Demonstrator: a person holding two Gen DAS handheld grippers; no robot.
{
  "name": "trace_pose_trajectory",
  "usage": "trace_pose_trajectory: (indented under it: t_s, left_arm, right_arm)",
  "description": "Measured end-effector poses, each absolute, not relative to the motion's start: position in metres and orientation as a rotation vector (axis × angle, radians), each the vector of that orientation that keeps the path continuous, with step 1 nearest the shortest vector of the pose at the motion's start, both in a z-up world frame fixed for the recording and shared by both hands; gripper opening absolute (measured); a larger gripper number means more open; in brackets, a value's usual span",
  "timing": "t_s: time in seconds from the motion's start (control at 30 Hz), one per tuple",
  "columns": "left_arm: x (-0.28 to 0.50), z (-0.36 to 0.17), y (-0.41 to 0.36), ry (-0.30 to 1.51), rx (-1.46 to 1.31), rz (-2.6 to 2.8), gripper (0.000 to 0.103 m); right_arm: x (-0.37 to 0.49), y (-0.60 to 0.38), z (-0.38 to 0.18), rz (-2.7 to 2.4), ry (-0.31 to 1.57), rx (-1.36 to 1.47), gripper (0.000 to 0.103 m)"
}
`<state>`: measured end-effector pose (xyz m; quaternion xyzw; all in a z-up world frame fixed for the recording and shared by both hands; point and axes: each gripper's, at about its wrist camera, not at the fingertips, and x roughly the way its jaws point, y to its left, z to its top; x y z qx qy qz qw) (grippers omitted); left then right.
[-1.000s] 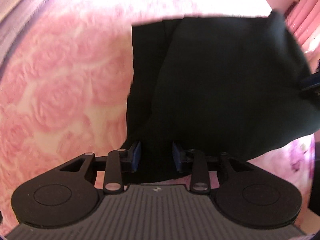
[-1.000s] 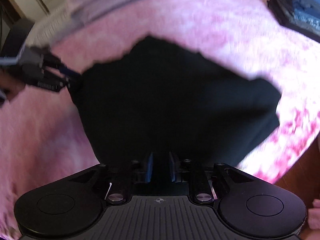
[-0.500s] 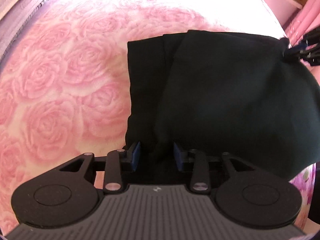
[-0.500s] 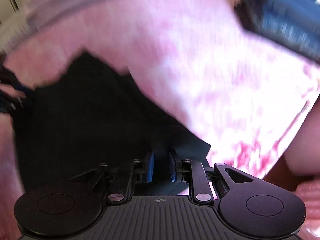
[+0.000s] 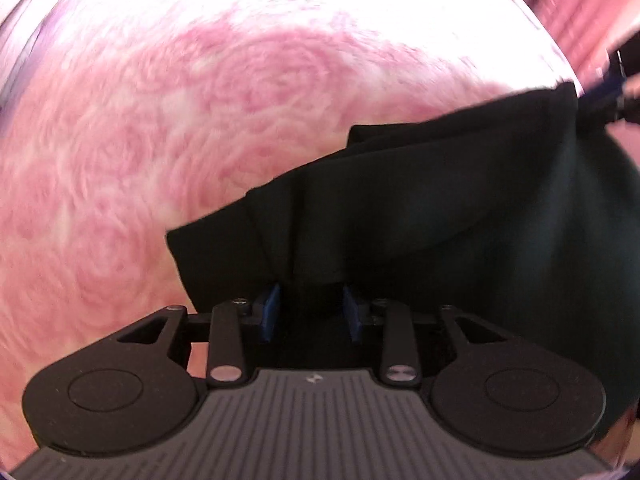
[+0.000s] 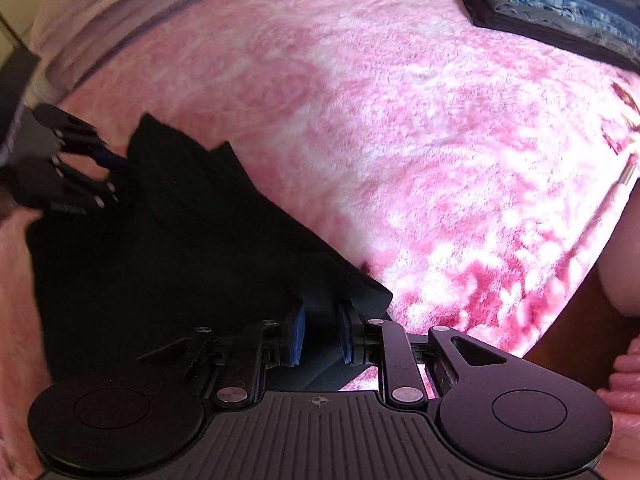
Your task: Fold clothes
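Pink rose-patterned bedding point(image 5: 168, 152) fills the ground under both your tools, bright and washed out toward the far edge in the left wrist view. Your black garment point(image 5: 460, 220) lies on that bed cover point(image 6: 420, 160) in layered folds, with several overlapping edges stepping down toward the near left corner.

Your left tool point(image 5: 311, 312) has its blue pads point(image 5: 272, 308) set partly apart, and a bunched ridge of the garment runs between them; the cloth fills the gap, so you have it gripped at the near edge. From here the cloth stretches away to the right, where your other tool point(image 5: 604, 96) meets its far corner at the picture's edge.

In the right wrist view, your right tool point(image 6: 320, 332) sits with its jaws narrow, and a fold of the garment point(image 6: 172, 248) passes between the blue pads point(image 6: 297, 334). That corner of cloth ends just right of the tool, with pink cover showing beneath it. Across the dark fabric, your left tool point(image 6: 108, 172) reaches in from the left edge and touches the cloth's opposite corner.

A dark stack of folded fabric point(image 6: 560, 8) rests on the bed at the upper right, well apart from the garment.
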<state>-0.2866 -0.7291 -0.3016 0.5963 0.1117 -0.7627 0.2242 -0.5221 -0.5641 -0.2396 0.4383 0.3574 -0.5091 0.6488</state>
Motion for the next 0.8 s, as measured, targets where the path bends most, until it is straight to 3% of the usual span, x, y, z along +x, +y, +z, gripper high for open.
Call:
trace_pose_trajectory:
  t_s: [0.07,0.1,0.23,0.3,0.5,0.7,0.8]
  left_arm:
    - [-0.277,-0.285,-0.721,0.298,1.640,-2.091,0.029]
    - [-0.271,-0.276,-0.715,0.301,1.627,-2.085,0.029]
    - [-0.241,-0.237,-0.683,0.326,1.535,-2.067,0.031]
    - [-0.223,-0.220,-0.660,0.336,1.480,-2.054,0.042]
    - [-0.168,-0.171,-0.585,0.354,1.302,-2.045,0.060]
    - [-0.127,-0.132,-0.524,0.353,1.170,-2.067,0.073]
    - [-0.113,-0.119,-0.504,0.334,1.119,-2.075,0.080]
  right_arm:
    - [-0.521,-0.551,-0.226,-1.175,0.809,0.973,0.062]
    - [-0.520,-0.544,-0.220,-1.186,0.810,0.960,0.067]
    - [-0.501,-0.511,-0.200,-1.210,0.809,0.971,0.067]
    - [-0.485,-0.493,-0.190,-1.232,0.814,0.974,0.067]
    - [-0.430,-0.416,-0.157,-1.300,0.768,1.043,0.068]
    - [-0.373,-0.349,-0.125,-1.332,0.810,0.986,0.068]
    - [-0.356,-0.328,-0.113,-1.331,0.820,0.971,0.076]
